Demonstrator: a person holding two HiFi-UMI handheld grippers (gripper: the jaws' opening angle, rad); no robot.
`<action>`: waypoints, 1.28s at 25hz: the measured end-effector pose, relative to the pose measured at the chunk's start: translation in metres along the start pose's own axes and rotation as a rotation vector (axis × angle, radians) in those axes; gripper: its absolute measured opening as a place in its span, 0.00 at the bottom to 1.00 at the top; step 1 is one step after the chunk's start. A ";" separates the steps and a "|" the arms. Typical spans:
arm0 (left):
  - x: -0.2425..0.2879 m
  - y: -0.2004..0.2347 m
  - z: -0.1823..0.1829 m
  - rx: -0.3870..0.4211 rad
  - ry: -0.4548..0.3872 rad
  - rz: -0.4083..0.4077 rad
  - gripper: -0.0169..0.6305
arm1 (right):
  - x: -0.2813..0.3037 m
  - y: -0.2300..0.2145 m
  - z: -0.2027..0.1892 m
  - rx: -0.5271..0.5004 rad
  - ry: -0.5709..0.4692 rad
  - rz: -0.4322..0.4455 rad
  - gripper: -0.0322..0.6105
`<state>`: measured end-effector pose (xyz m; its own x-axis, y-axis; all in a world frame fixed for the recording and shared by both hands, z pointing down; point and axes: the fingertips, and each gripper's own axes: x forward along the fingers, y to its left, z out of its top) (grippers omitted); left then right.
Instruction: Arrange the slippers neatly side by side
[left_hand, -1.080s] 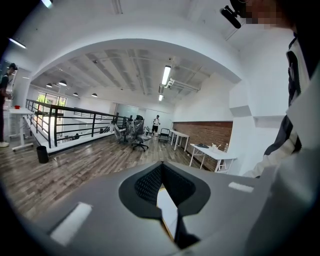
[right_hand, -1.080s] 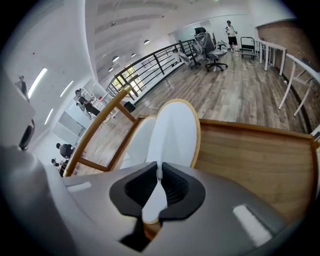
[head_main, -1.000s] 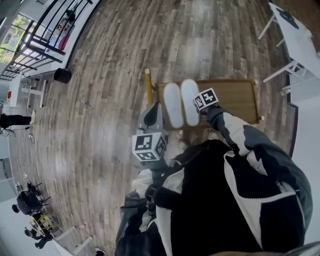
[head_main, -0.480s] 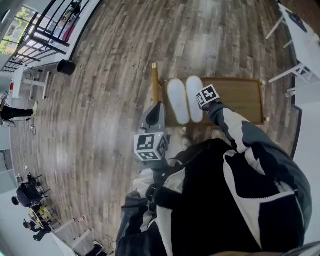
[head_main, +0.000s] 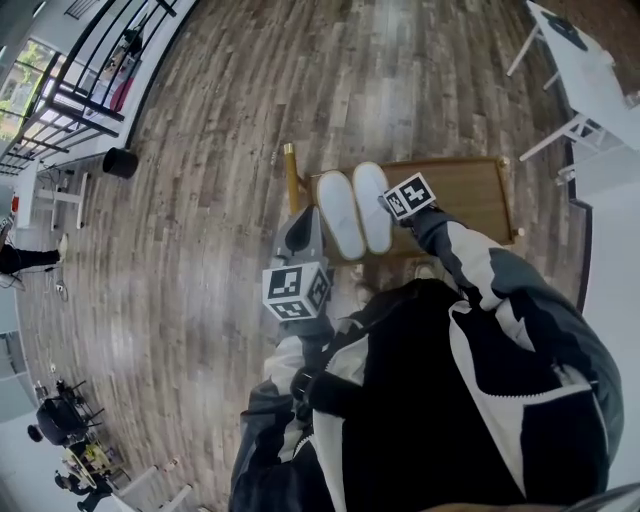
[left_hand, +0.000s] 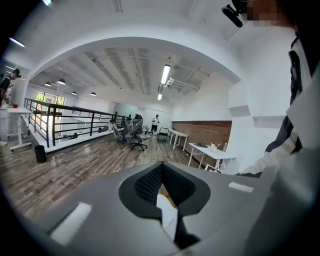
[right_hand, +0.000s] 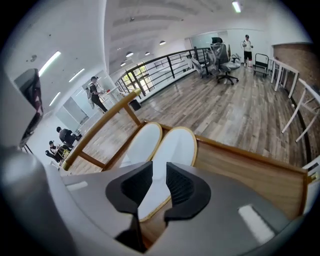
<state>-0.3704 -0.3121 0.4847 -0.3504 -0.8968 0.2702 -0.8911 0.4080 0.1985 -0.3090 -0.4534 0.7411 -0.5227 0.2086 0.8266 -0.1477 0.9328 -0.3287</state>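
Observation:
Two white slippers with tan rims lie side by side on a low wooden platform. The left slipper and the right slipper point the same way and nearly touch. My right gripper hovers at the right slipper's heel. Its jaws are opening, with the white sole showing in the gap between them and no pad pressing on it. My left gripper is held back near the platform's front left corner, shut and holding nothing.
A wooden post stands at the platform's left end. White tables are at the far right, a black bin and a railing at the far left. Plank floor lies all around.
The head view has swayed slightly. The right gripper stays at the right slipper's heel, and the slippers keep the same side-by-side lie. The left gripper has not moved.

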 end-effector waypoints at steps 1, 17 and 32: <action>0.004 -0.002 0.003 0.001 -0.007 -0.010 0.06 | -0.013 0.005 0.011 -0.020 -0.037 0.001 0.18; 0.087 -0.096 0.052 0.070 -0.078 -0.197 0.06 | -0.271 0.038 0.113 -0.244 -0.754 -0.084 0.05; 0.113 -0.166 0.048 0.124 -0.083 -0.276 0.06 | -0.321 -0.004 0.074 -0.270 -0.848 -0.182 0.05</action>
<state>-0.2754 -0.4891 0.4368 -0.1078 -0.9838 0.1432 -0.9825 0.1274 0.1357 -0.2027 -0.5457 0.4427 -0.9691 -0.1353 0.2063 -0.1423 0.9896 -0.0192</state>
